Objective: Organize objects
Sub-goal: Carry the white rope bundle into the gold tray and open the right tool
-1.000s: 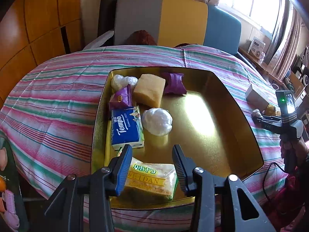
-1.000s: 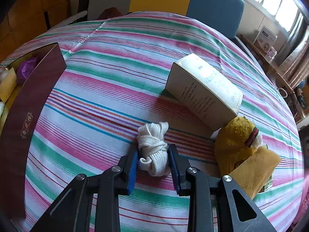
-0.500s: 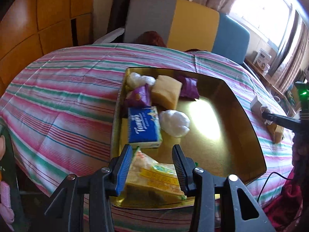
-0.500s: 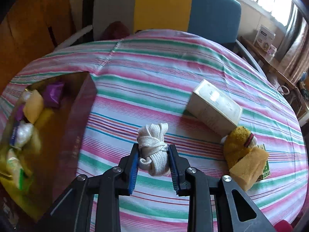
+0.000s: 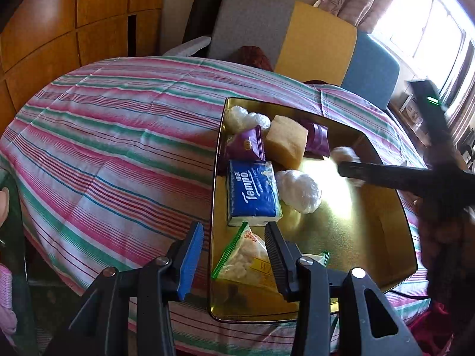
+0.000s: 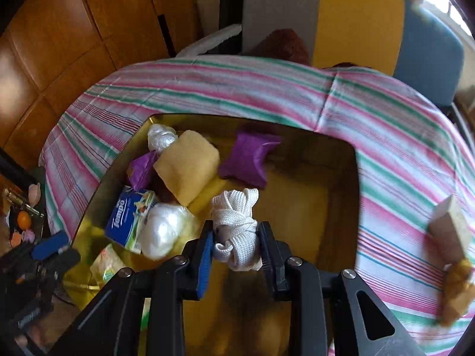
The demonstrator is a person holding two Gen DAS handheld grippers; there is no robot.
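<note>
A striped tablecloth (image 6: pixel 207 86) is covered by a large gold tray (image 6: pixel 341 195) already holding packets and a tissue pack (image 6: pixel 130 219). Above its bare middle, a soft, light bundle of white cord (image 6: pixel 236 225) is clamped around its knotted waist by the right gripper (image 6: pixel 236 237), a hold likely to be secure. The left gripper (image 5: pixel 234 243) is held open and empty over the tray's near corner.

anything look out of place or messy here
Nothing spilled or damaged. The zip bag of snacks lies tilted against the gold tray's near wall, and a beige box and a yellow sponge sit outside on the striped cloth.
</note>
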